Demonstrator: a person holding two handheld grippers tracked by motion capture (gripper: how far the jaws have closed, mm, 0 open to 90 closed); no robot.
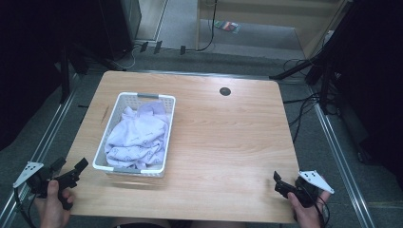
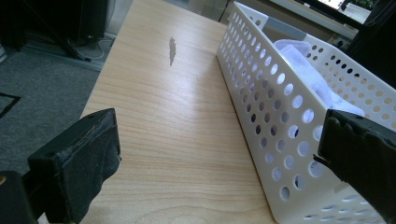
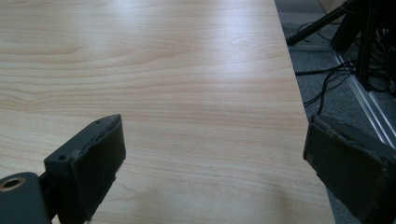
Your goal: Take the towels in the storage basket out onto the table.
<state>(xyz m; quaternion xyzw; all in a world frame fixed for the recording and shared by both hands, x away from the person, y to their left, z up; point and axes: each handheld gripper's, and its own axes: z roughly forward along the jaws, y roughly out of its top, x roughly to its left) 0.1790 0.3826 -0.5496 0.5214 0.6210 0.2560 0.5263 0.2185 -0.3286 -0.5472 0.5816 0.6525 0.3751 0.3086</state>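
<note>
Both tongs, left (image 1: 71, 169) and right (image 1: 280, 183), rest spread and empty on the counter (image 1: 228, 142) (nothing started), so next is reaching for the cloth (image 1: 138, 135) in the basket (image 1: 102, 154).

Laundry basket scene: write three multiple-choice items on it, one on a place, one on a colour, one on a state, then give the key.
1. Where on the table does the white perforated basket stand?
A. its left half
B. its right edge
C. over the round cable hole

2. What colour is the crumpled cloth in the basket?
A. red
B. pale lilac-white
C. black

3. How do the left gripper's jaws stand?
A. shut on the cloth
B. clamped on the basket rim
C. wide open, holding nothing

Key: 1 A, the high view shows the basket left of centre; 2 B, the fabric looks pale with a fine print; 3 C, the left gripper view shows bare table between the jaws.
</note>
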